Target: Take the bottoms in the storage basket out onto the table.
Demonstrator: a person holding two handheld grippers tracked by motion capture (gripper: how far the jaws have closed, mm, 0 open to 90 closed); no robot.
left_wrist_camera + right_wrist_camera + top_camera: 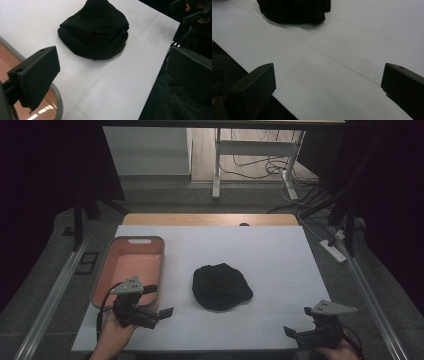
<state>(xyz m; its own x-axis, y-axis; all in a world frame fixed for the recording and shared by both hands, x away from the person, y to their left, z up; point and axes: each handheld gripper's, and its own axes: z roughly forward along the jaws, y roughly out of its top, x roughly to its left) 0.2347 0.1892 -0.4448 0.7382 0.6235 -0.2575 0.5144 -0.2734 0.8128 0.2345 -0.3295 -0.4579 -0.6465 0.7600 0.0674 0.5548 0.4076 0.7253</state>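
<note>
My left gripper (159,300) hangs wide open and empty beside the orange tray (102,271). The black cloth (221,286) lies mid-table. My right gripper (299,327), equally spread, holds nothing. Risk: limp fabric slipping from a shallow pinch.

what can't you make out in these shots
- What the black cloth is: a crumpled heap in the high view, its folds hiding the shape.
- Far edge of the cloth: cut off by the top edge in the right gripper view.
- Near end of the tray: covered by the left gripper in the high view.
- Small dark thing at the table's far edge: too small to tell.
</note>
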